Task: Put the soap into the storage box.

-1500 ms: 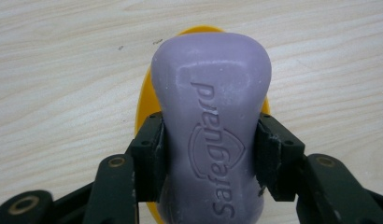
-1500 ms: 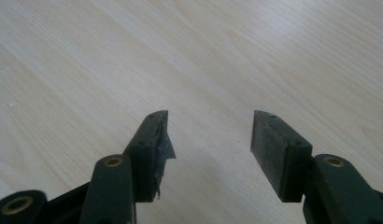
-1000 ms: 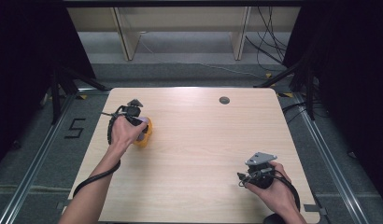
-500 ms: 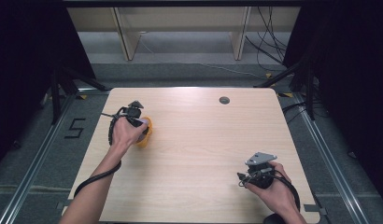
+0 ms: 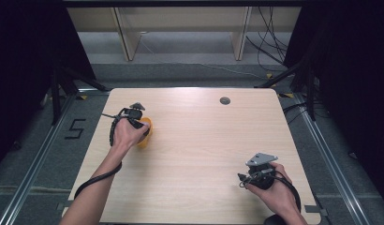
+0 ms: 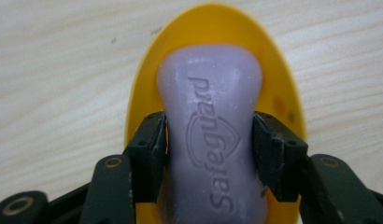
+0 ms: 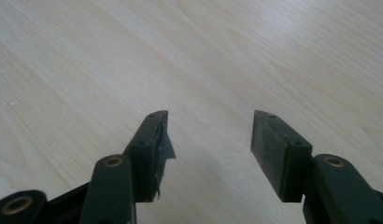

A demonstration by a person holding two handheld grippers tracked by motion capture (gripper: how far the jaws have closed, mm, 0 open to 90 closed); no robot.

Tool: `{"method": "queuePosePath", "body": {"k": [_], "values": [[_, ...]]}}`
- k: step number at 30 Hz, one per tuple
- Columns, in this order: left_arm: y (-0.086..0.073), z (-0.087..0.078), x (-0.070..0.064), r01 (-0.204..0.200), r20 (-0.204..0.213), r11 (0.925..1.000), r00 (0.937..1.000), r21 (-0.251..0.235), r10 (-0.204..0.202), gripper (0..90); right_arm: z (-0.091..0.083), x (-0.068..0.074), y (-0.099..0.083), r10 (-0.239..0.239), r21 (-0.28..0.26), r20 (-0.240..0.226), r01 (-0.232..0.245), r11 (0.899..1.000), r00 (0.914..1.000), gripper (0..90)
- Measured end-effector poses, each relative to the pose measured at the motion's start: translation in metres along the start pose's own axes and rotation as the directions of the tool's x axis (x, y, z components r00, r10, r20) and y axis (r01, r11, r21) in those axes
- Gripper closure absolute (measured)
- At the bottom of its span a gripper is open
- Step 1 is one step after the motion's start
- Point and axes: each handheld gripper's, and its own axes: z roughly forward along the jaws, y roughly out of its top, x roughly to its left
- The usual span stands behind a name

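1. Here the left gripper (image 6: pixel 208 140) was clamped on the purple soap bar (image 6: pixel 210 116), which lay in a yellow dish (image 6: pixel 143 93) at the table's (image 5: pixel 204 140) left.
2. The right gripper (image 7: pixel 208 140) hung with jaws apart over bare wood.

Lilac soap bar (image 6: pixel 212 135), yellow dish (image 6: pixel 273 84), pale wood-grain table (image 5: pixel 204 136).

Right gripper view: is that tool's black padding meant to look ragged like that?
Probably not. On the right tool, the left pad has a torn flap peeling off its edge, while the other pad looks flat and intact.
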Motion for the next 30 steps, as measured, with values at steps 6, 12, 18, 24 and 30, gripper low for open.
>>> {"method": "queuePosePath", "body": {"k": [6, 12, 18, 24, 30], "values": [[-0.002, -0.013, -0.002, -0.017, -0.021, 0.9960, 0.9997, -0.088, 0.015, 39.0, 0.000, 0.000, 0.000, -0.001, 0.000, 0.000, 0.001, 1.000, 1.0000, 46.7], [-0.008, -0.032, 0.002, -0.019, -0.006, 0.9865, 0.9998, -0.162, 0.019, 35.3, 0.000, 0.000, 0.000, 0.000, 0.000, 0.000, 0.000, 1.000, 1.0000, 46.7], [-0.025, -0.052, 0.006, -0.050, 0.013, 0.9724, 0.9984, -0.228, 0.054, 32.4, 0.000, 0.000, 0.000, 0.001, 0.000, 0.000, -0.001, 1.000, 1.0000, 46.7], [-0.047, -0.067, 0.007, -0.073, 0.044, 0.9567, 0.9951, -0.282, 0.089, 29.8, 0.000, 0.000, 0.000, 0.002, -0.001, 0.003, -0.002, 1.000, 1.0000, 46.7], [-0.073, -0.073, 0.007, -0.092, 0.064, 0.9449, 0.9910, -0.314, 0.117, 28.8, 0.000, -0.001, 0.000, -0.010, -0.011, 0.008, 0.010, 1.000, 0.9999, 46.7]]}}
